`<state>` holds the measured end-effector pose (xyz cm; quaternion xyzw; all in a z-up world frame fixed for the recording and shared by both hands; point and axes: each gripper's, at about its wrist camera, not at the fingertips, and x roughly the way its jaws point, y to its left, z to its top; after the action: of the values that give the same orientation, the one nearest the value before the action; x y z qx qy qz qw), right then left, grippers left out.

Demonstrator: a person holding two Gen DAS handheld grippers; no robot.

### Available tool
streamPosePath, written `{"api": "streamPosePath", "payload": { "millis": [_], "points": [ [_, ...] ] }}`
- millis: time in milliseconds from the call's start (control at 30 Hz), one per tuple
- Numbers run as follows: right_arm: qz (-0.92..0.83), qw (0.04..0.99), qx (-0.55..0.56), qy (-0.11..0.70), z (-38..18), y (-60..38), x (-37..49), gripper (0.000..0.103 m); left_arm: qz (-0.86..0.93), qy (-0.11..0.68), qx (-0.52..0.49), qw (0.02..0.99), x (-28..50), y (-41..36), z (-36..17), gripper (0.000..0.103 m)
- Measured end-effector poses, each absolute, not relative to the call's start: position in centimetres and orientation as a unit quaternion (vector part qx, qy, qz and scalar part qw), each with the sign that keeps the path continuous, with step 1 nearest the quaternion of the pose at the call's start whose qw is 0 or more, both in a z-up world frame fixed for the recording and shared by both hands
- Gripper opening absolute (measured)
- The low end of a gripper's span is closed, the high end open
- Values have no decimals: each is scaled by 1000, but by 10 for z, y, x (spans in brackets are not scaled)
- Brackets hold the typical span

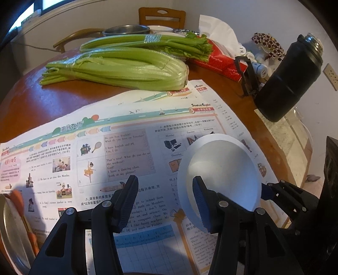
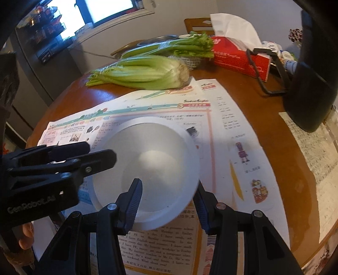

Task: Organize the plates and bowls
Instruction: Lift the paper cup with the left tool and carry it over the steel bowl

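Observation:
A white bowl (image 1: 221, 171) (image 2: 147, 160) rests on newspaper sheets (image 1: 105, 160) (image 2: 228, 131) on a round wooden table. My left gripper (image 1: 164, 201) is open just left of the bowl, with its right finger (image 1: 200, 203) over the bowl's near rim. My right gripper (image 2: 169, 203) is open and straddles the bowl's near edge, left finger (image 2: 133, 203) inside, right finger (image 2: 202, 209) outside. The left gripper also shows in the right wrist view (image 2: 93, 154), over the bowl's left rim. A metal plate's edge (image 1: 10, 232) lies at the far left.
Two celery bunches (image 1: 118, 67) (image 2: 143, 72) lie at the back. A red tissue box (image 1: 219, 59) (image 2: 240, 57), a black flask (image 1: 289, 80) (image 2: 310, 84) and a metal bowl (image 1: 126, 30) stand behind and to the right. A chair (image 1: 161, 18) is beyond.

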<state>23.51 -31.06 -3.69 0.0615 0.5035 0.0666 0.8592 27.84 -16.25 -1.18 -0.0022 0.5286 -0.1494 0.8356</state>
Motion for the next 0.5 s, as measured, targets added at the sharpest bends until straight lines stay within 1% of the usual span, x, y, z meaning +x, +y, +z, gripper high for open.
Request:
{"api": "streamPosePath", "payload": {
  "millis": [367, 500],
  "points": [
    [99, 854, 52, 508, -37, -292, 235, 48, -162, 557, -35, 814, 286, -156, -28, 55],
    [112, 851, 49, 510, -37, -283, 234, 48, -164, 569, -54, 804, 286, -151, -35, 49]
  ]
}}
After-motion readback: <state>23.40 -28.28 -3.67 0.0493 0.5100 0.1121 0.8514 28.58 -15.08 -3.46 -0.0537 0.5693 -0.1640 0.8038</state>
